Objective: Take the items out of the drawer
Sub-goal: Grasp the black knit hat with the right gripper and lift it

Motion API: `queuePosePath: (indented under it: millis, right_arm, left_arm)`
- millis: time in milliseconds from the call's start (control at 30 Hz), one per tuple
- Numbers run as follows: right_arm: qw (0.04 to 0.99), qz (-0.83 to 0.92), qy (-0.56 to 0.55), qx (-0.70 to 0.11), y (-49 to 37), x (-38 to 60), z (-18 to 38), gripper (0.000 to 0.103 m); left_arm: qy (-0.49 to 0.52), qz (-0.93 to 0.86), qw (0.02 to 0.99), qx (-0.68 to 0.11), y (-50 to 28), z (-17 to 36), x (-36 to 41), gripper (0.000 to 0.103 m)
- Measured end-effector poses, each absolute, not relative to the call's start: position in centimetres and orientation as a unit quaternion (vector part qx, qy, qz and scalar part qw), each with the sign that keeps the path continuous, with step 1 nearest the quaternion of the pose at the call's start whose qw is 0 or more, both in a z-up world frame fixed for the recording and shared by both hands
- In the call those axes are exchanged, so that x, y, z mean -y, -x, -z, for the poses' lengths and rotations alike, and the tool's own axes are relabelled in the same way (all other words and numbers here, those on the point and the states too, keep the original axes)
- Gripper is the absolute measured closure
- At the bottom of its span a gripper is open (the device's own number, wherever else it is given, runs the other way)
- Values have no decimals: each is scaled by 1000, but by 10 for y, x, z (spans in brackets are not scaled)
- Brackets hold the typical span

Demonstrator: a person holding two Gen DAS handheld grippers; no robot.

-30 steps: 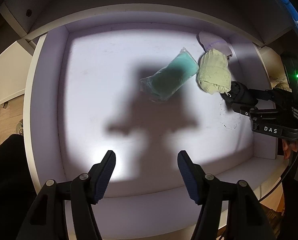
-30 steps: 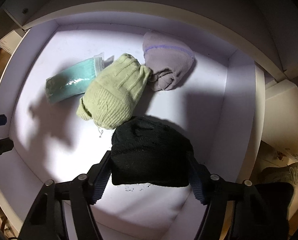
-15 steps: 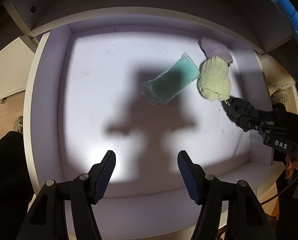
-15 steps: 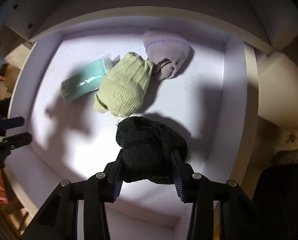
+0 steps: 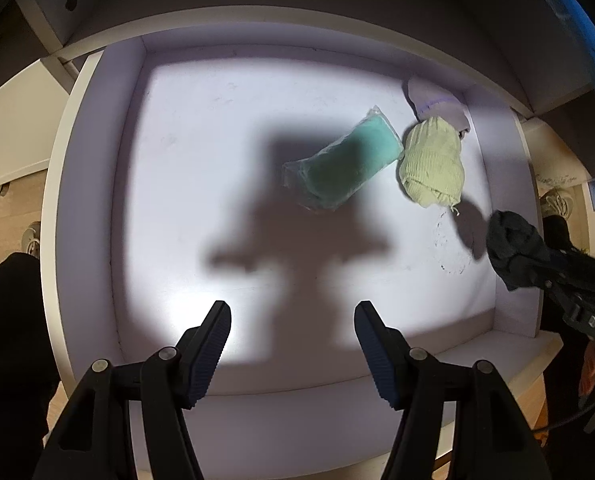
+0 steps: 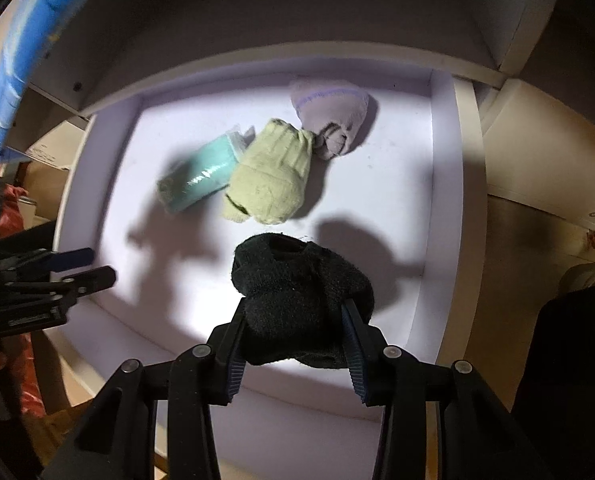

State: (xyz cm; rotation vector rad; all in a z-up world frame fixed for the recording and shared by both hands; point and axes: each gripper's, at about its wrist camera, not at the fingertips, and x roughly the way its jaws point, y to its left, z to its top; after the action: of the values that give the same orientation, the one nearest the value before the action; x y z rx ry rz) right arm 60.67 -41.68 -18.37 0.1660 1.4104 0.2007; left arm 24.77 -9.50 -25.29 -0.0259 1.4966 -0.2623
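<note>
The black sock bundle [image 6: 301, 296] sits pinched between the two fingers of the right tool [image 6: 293, 330], up in the air above the front right part of the drawer [image 6: 445, 184]. It is soft and squashy, and only its lower half is in the grip while the rest bulges out over the top. That is where trouble could come from, I think: the soft roll could slide out and drop back in, or it could come unrolled and hang down. It could also bump the right wall of the drawer on the way out, since it hangs close to that side.

The left tool [image 5: 293, 350] hangs over the front of the drawer with its fingers spread and nothing between them. If it reaches across for the next thing while the right tool is going out, the two could knock together.

Inside the white drawer three things lie near the back right corner. A green sock bundle [image 6: 269, 176] lies in the middle, touching a teal packet in clear wrap [image 6: 197, 180] on one side and a pale purple sock bundle [image 6: 329, 116] behind it on the other. The rest of the drawer floor is bare
</note>
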Motion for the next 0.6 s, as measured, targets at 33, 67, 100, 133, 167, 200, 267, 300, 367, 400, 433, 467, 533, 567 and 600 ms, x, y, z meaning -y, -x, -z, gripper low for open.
queuePosePath:
  millis: [33,67,100,133,167,200,267,300,367,400,433,467,533,567,600]
  right_arm:
    - [756,-93,-79,-643,-605,416,178,60]
    - [757,-95,-82,-641,-604,416,172,60]
    - [760,-97,-88,-637,-601,417,165,60]
    - [762,-99,-94,-633,-600,417,159,60]
    - [763,-100,-101,-630,-598,417,153,60]
    - [764,-104,-107,-627,-597,416,146,60]
    - [770,-115,-110,-617,-593,413,130,60]
    - [773,-120,-108,-613,-592,409,123,60]
    - [781,-131,-103,-602,-591,398,109,60]
    - [784,-136,-102,-597,-590,395,102,60]
    - [789,-143,-99,-590,-590,392,91,60]
    - [794,-148,-95,-582,-591,388,81,60]
    - [803,-157,-91,-568,-592,385,61,60]
    - [807,-162,-90,-560,-592,383,50,60]
    - [811,-166,-90,-554,-593,381,40,60]
  left_arm:
    - [15,117,725,-678,-248,253,94,38]
    - [18,116,726,-678,-249,252,93,38]
    - [20,115,726,-678,-249,252,92,38]
    - [23,114,726,-678,-249,252,91,38]
    - [25,114,726,-678,-249,251,91,38]
    - [26,114,726,-678,-250,251,90,38]
    - [27,115,726,-678,-250,251,90,38]
    - [28,116,726,-677,-250,250,91,38]
    - [28,117,727,-676,-250,248,91,38]
    - [29,118,727,-676,-250,247,91,38]
    - [29,118,727,-675,-249,247,91,38]
    - [29,118,727,-675,-249,247,90,38]
    - [32,118,727,-676,-249,247,90,38]
    - [32,117,726,-677,-249,247,90,38]
    - [32,116,726,-677,-249,247,89,38]
